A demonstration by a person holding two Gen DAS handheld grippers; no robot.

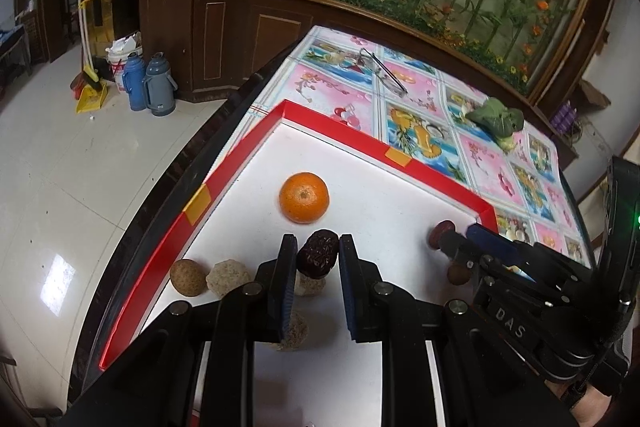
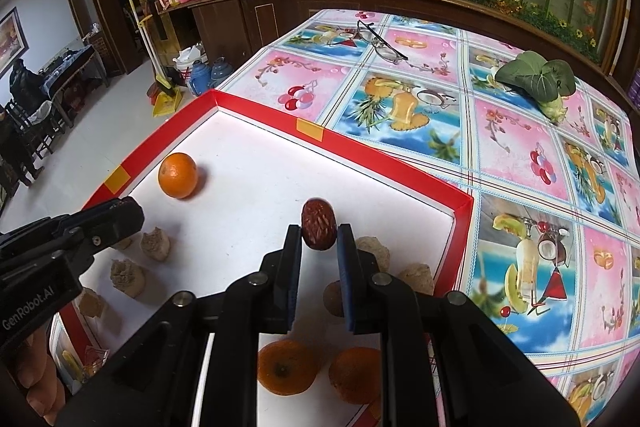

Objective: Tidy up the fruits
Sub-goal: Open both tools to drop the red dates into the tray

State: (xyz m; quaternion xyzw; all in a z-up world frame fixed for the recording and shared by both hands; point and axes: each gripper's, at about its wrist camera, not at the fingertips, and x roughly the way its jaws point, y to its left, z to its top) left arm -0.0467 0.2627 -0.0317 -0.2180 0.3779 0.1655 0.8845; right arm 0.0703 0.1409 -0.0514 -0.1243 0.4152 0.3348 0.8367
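A white tray with a red rim (image 1: 256, 135) (image 2: 372, 147) lies on the table. My left gripper (image 1: 318, 247) is shut on a dark red date (image 1: 317, 253) above the tray floor. My right gripper (image 2: 319, 233) is shut on another red date (image 2: 319, 229); it also shows in the left wrist view (image 1: 460, 235), at the tray's right corner. An orange (image 1: 304, 197) (image 2: 177, 175) sits in the tray beyond the left gripper. Two more oranges (image 2: 286, 367) lie under the right gripper. Several tan, rough-skinned fruits (image 1: 188, 277) (image 2: 156, 245) lie around both grippers.
The table has a colourful fruit-print cloth (image 2: 520, 155). Eyeglasses (image 2: 378, 41) and a leafy green vegetable (image 2: 536, 77) lie on it beyond the tray. The table's left edge (image 1: 192, 163) drops to a tiled floor with thermos jugs (image 1: 160, 85) and a broom.
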